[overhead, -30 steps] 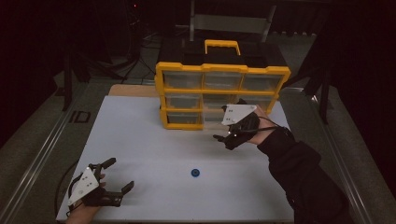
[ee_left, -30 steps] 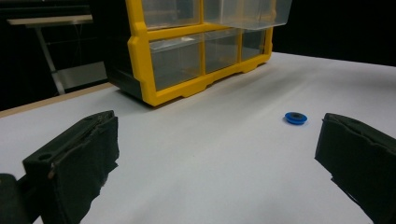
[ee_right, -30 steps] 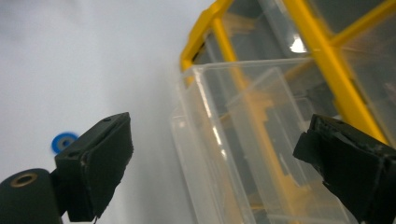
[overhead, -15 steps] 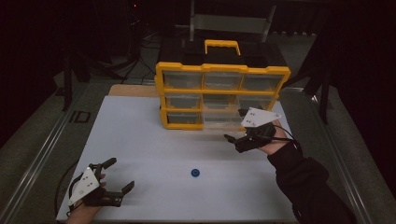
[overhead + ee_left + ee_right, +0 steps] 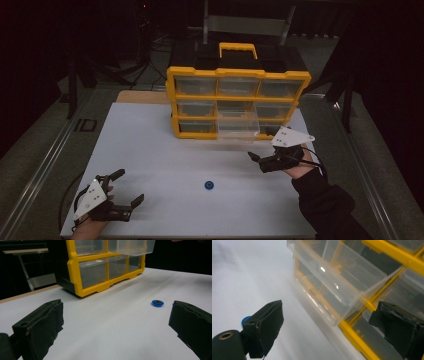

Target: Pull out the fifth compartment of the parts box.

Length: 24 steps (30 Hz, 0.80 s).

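A yellow drawer cabinet (image 5: pixel 237 80) with clear drawers stands at the back of the white table (image 5: pixel 150 150). Its middle drawer (image 5: pixel 238 122) is pulled out and looks empty. A small blue disc (image 5: pixel 210 185) lies on the table in front of it. My right gripper (image 5: pixel 257 162) hovers open near the cabinet's right front corner, with nothing between its jaws. In the right gripper view the pulled-out drawer (image 5: pixel 337 282) is close ahead and the blue disc (image 5: pixel 245 319) peeks from behind one jaw. My left gripper (image 5: pixel 130 186) rests open at the near left; the blue disc (image 5: pixel 157 303) lies ahead of it.
The cabinet (image 5: pixel 100 272) has a yellow carry handle (image 5: pixel 237 49) on top. A metal rail (image 5: pixel 45 165) runs along the table's left side, and another runs along the right. Dark stands and frames surround the table behind the cabinet.
My right gripper has drawn back from the cabinet front, moving right and toward the person. The left gripper has stayed where it was.
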Each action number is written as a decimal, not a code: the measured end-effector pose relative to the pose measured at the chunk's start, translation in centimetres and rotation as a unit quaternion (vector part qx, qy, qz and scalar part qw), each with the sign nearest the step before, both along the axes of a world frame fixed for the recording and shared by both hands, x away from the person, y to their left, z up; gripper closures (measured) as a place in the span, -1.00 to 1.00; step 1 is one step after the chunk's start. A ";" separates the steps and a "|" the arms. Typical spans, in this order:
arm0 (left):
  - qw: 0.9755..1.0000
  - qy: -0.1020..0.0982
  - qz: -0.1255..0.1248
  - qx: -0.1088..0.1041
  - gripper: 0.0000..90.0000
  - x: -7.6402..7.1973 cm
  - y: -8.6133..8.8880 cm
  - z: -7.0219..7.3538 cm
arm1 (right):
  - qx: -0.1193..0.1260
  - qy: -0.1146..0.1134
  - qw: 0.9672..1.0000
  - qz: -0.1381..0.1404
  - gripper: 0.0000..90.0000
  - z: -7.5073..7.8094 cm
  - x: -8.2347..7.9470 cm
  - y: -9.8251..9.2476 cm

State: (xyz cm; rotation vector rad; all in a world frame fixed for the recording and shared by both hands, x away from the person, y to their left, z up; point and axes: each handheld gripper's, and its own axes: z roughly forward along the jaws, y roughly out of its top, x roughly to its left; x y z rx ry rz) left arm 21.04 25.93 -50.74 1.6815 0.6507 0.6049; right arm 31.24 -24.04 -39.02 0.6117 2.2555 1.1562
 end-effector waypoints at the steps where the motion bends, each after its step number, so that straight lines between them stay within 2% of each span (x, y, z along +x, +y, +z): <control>1: 1.000 0.000 0.000 0.001 -1.00 0.0 0.0 0.0 | 0.003 0.002 1.000 -0.003 -0.82 -0.3 -0.1 -0.1; 6: 1.000 -0.001 0.000 0.001 -1.00 0.0 0.0 0.0 | 0.006 0.010 1.000 -0.011 -0.82 -2.1 -0.6 -0.6; 13: 1.000 -0.001 -0.002 0.000 -1.00 0.0 -0.1 0.1 | 0.029 0.023 0.999 -0.019 -0.82 -4.1 -1.2 -1.0; 16: 1.000 -0.001 -0.002 0.000 -1.00 0.0 -0.1 0.1 | 0.024 0.026 0.999 -0.020 -0.82 -5.1 -1.5 -1.1; 24: 1.000 -0.001 -0.003 0.001 -1.00 0.0 -0.1 0.1 | 0.032 0.042 0.998 -0.024 -0.82 -6.7 -2.1 -1.2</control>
